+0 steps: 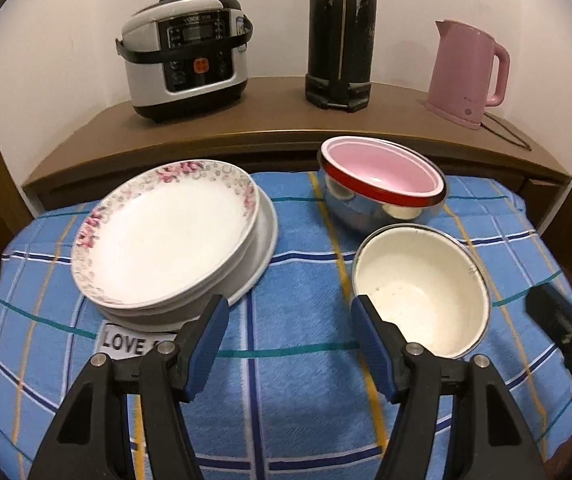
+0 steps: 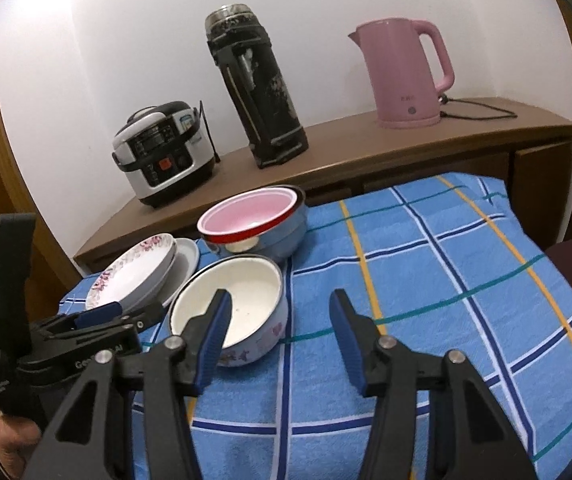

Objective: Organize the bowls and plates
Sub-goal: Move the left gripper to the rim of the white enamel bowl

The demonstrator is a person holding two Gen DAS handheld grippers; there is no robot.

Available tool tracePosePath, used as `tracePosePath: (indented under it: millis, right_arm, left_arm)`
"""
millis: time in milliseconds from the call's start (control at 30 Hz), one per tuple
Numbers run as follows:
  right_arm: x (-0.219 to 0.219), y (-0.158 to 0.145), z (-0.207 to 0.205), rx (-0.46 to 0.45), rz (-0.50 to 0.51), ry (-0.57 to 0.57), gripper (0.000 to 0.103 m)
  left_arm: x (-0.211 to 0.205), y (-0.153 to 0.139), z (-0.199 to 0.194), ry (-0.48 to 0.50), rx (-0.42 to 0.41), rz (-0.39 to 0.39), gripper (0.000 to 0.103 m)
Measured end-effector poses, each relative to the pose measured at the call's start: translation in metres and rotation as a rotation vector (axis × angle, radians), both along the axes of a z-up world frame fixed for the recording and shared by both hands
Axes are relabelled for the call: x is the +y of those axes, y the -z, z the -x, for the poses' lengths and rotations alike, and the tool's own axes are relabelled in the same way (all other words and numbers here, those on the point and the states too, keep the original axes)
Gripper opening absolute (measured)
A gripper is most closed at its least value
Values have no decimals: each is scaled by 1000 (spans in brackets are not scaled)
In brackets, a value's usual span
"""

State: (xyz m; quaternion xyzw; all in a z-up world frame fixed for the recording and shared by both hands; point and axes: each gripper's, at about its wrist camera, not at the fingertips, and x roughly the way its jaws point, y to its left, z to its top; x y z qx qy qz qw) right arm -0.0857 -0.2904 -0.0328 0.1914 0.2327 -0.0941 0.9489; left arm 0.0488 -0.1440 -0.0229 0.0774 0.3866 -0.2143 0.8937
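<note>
The white bowl (image 2: 229, 308) is found just left of the right gripper (image 2: 279, 300), whose jaws are held apart, empty.

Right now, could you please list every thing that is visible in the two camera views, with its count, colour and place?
plates: a stack, count unclear; white, top one with pink flowers; left on the cloth
enamel bowl: 1, cream inside; front right of the plates
nested bowls: steel outside, pink and red-rimmed inside; behind the enamel bowl
cloth: 1, blue checked; under all dishes
rice cooker: 1, white and black; shelf, left
flask: 1, black; shelf, middle
kettle: 1, pink; shelf, right
left gripper: open, holds nothing; between plates and enamel bowl
right gripper: open, holds nothing; at the enamel bowl
</note>
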Motion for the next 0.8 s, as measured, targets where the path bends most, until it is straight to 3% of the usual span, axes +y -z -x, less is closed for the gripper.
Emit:
tracePosePath:
  millis: [33,200,567,667,800]
  right_arm:
    - [1,0,-2,7,-1,-4,36]
    - [-1,5,-13,31,-27,-24,28]
    - [-3,16,-28,81,-58,-26,28]
    - [-4,20,-33,107,-71,-16,28]
    - [-5,24,-37,110,-96,-19,27]
  left_arm:
    - [0,-1,-2,5,5,12,66]
    - [-5,0,-10,26,30,45,66]
    - [-24,6,-9,77,15,24,65]
    - [-27,8,-11,80,18,6,52]
    - [-30,13,-15,75,27,-5,50]
